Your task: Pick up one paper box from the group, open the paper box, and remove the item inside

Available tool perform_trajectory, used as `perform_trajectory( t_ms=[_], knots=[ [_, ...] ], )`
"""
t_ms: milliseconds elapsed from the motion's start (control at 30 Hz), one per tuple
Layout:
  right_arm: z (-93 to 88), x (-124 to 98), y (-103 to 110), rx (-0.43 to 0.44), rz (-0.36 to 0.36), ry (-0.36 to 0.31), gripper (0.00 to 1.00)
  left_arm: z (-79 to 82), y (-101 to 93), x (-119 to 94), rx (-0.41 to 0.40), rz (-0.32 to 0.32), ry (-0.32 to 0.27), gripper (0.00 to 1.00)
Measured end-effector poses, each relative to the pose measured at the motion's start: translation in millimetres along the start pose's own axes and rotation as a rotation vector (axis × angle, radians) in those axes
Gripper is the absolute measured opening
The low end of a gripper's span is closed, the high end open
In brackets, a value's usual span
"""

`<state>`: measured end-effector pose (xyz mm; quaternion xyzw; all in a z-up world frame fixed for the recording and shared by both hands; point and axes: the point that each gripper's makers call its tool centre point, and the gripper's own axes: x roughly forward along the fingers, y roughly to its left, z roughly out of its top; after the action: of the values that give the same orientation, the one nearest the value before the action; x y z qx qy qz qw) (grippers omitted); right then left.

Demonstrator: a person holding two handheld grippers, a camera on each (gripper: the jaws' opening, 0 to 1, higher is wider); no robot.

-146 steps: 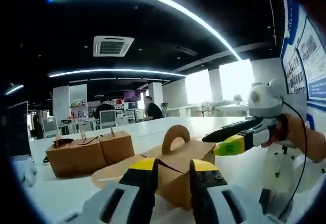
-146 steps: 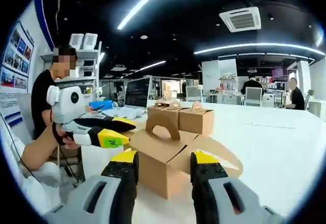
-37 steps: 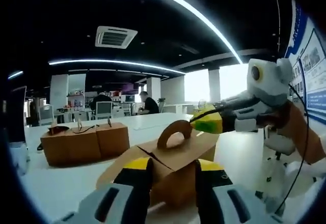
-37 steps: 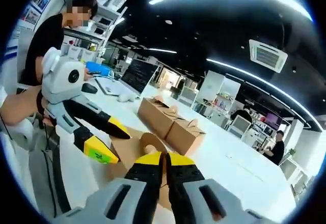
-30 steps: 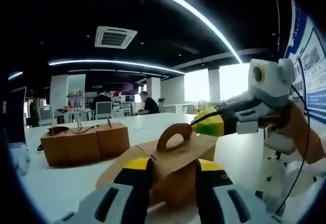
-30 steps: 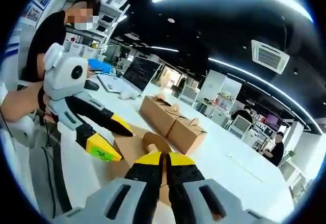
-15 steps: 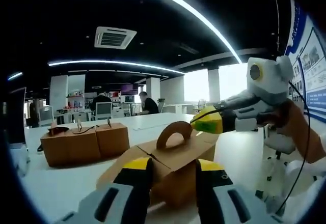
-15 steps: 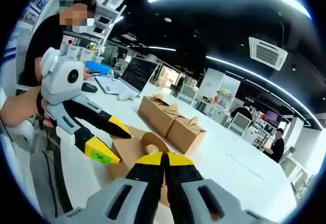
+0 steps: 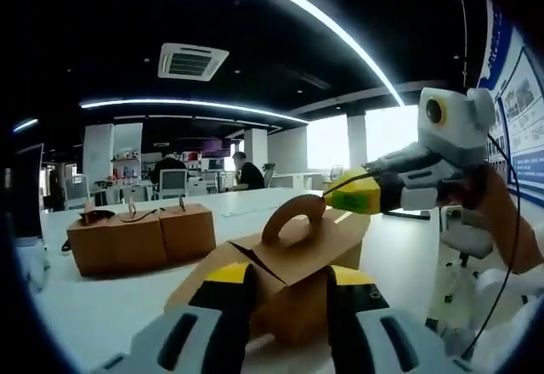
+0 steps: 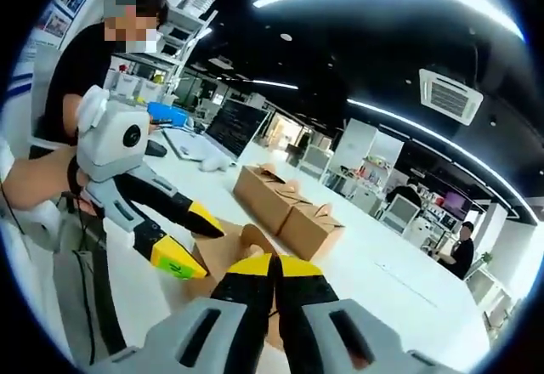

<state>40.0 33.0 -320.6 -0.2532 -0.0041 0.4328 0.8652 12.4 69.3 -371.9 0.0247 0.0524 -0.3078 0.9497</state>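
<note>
Left gripper view: the paper box [image 9: 297,276], brown cardboard with an arched carry handle [image 9: 293,218] on top, stands on the white table [image 9: 102,310]. The left tongs [image 9: 289,285] are spread, one jaw on each side of the near part of the box; whether the jaws press on the cardboard cannot be told. A flap of the box hangs outward on the left side.

The right tongs [image 9: 344,194] enter this view from the right. Their yellow-tipped jaws are brought together at the right end of the handle, at the top of the box.

Right gripper view: the right tongs [image 10: 272,265] have their two jaws closed against each other, with the handle [image 10: 255,240] of the box directly at their tips. The jaws cover the contact point, so whether they pinch the handle or only touch it cannot be told. The box top [image 10: 225,255] lies just beyond and to the left of the jaws. The left tongs [image 10: 191,238] come in from the left, jaws parted, at the far side of the box.

Further back on the table, two more brown boxes [image 9: 136,238] with handles stand side by side, well apart from the held box. A person in a dark top [image 10: 81,59] holds the left tongs.
</note>
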Motion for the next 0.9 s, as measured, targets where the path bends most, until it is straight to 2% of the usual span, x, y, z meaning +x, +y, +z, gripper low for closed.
perform_trajectory(
  t_ms=[167, 233, 333, 467, 533, 567, 633, 700, 900],
  knots=[
    [0.7, 0, -1, 0.015, 0.003, -0.005, 0.02, -0.6, 0.0, 1, -0.009, -0.001, 0.0, 0.37],
    [10.8, -2, 3, 0.061, 0.032, -0.059, 0.02, -1.3, -0.2, 1, -0.018, -0.001, 0.003, 0.37],
    [17.2, -5, 4, 0.063, 0.037, -0.07, 0.02, -1.5, -0.8, 1, -0.02, 0.0, 0.005, 0.37],
    [21.5, -6, -2, -0.031, -0.008, -0.083, 0.02, -1.6, -1.2, 1, -0.017, 0.0, 0.004, 0.37],
    [17.0, -6, -3, -0.1, -0.02, -0.056, 0.03, -1.8, 0.3, 1, -0.014, 0.001, 0.006, 0.37],
    [14.1, -5, -3, -0.112, -0.019, -0.04, 0.05, -1.6, 1.6, 2, -0.014, 0.0, 0.005, 0.37],
    [7.8, -1, 1, -0.106, -0.001, -0.017, 0.23, -1.6, 1.9, 2, -0.013, -0.001, 0.004, 0.37],
    [2.3, 4, 5, -0.101, 0.025, -0.001, 0.33, -1.7, 2.2, 2, -0.011, -0.002, 0.004, 0.37],
    [-2.1, 11, 7, -0.108, 0.029, 0.012, 0.32, -1.1, 4.9, 4, -0.008, -0.002, 0.003, 0.37]
  ],
)
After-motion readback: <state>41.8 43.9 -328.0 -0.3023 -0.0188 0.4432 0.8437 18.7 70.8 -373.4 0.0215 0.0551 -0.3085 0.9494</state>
